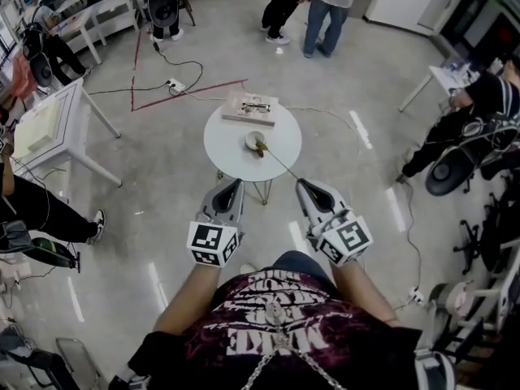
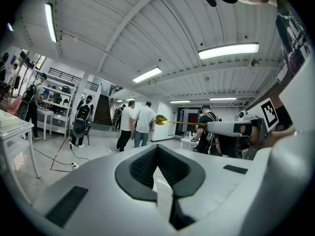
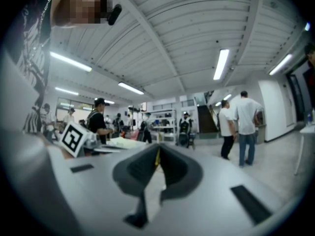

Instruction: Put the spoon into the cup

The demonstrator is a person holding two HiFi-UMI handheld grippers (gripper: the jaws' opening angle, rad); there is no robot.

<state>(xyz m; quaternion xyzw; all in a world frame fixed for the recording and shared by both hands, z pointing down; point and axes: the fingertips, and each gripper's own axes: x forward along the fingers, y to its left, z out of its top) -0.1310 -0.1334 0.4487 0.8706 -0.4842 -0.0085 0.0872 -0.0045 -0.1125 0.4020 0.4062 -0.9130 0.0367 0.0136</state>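
Over the round white table [image 1: 231, 159], the person is holding both grippers out level, side by side and a little apart. The right gripper [image 1: 299, 183] is clamping the thin handle of the gold spoon [image 1: 279, 162], its jaws pressed tight together on it (in the right gripper view only a yellow sliver of handle is showing in the slit between the dark pads). The spoon is sticking straight out ahead of that gripper. In the head view its bowl end is lining up with the white cup [image 1: 253, 140], which is standing near the middle of the table. The left gripper view is showing the bowl hanging in open air with only the room behind it, so whether it is reaching the cup cannot be told. The left gripper [image 1: 236, 184] is carrying nothing: its jaws are meeting at the tips with no gap and nothing between them. Behind the cup, a flat book [image 1: 244, 114] is lying at the table's far edge with a pair of spectacles [image 1: 256, 106] on top.
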